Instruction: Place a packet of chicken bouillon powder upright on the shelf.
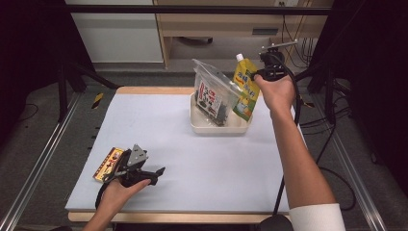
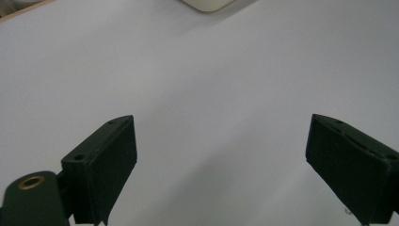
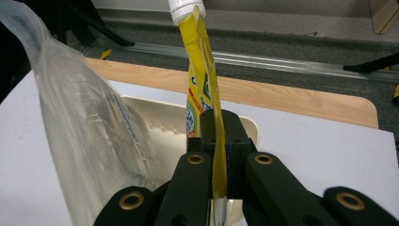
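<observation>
- My right gripper [image 3: 217, 141] was closed flat on the yellow spout pouch [image 3: 200, 80], both jaws pressed against its thin edge with no gap between pad and film.
- In the high view, the right gripper [image 1: 260, 73] held the yellow spout pouch [image 1: 245, 89] at its right edge, above the right end of the white tray [image 1: 219, 127].
- The pouch hung upright and slightly tilted, white screw cap [image 1: 239, 57] uppermost; its lower corner sat at or just inside the tray rim, and I could not tell whether it touched the tray.
- The pouch face carried green and red print on yellow; seen edge-on from the right gripper view it was nearly flat.
- My left gripper [image 1: 156, 172] rested low near the front left of the table, jaws spread wide with nothing between them; the left gripper view showed bare white mat [image 2: 211, 84] between the two pads.
- A clear plastic bag [image 1: 211, 94] with dark contents and a printed label stood in the tray, just beside the pouch on its left and leaning toward it.
- In the right gripper view the clear plastic bag [image 3: 84, 127] stood close on the left of my jaws.
- A small flat packet [image 1: 107, 162], yellow and red, lay on the mat just beside my left gripper, well apart from the tray.
</observation>
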